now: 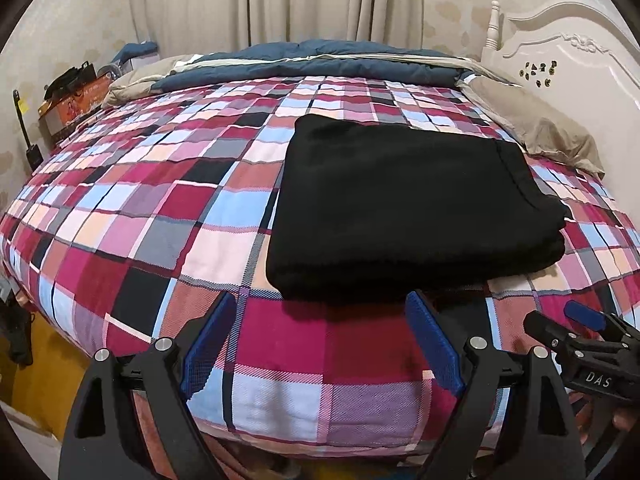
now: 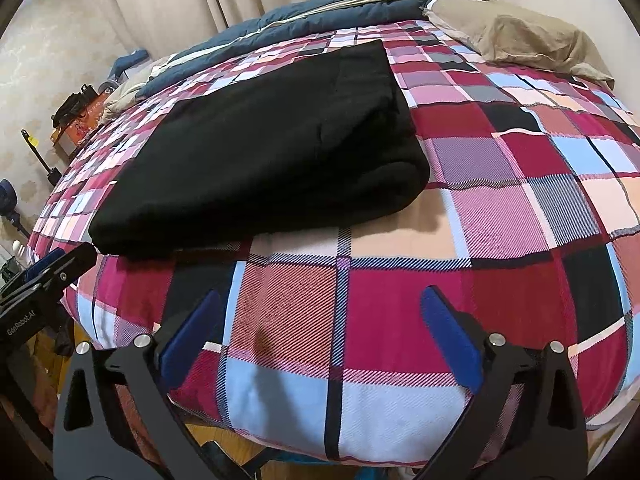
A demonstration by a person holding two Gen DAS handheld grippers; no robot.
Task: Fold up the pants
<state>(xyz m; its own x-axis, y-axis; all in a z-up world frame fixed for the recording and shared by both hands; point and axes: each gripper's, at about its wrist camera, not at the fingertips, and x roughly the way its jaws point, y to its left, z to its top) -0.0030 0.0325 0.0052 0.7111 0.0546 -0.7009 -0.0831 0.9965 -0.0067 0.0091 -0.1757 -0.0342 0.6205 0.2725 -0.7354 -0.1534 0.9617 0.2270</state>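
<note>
The black pants [image 1: 404, 208] lie folded into a thick rectangle on the plaid bed cover [image 1: 160, 208]. They also show in the right wrist view [image 2: 264, 160], left of centre. My left gripper [image 1: 320, 304] is open and empty, hovering at the bed's near edge just short of the pants. My right gripper [image 2: 320, 300] is open and empty over the near edge, to the right of the pants. The right gripper shows at the lower right of the left wrist view [image 1: 576, 324]. The left gripper shows at the left edge of the right wrist view [image 2: 52, 268].
A blue and grey duvet [image 1: 320, 60] lies bunched along the far side of the bed. A tan pillow [image 1: 536, 128] sits by the white headboard [image 1: 568, 52]. Boxes and clutter [image 1: 72, 96] stand at the far left. Curtains [image 1: 260, 0] hang behind.
</note>
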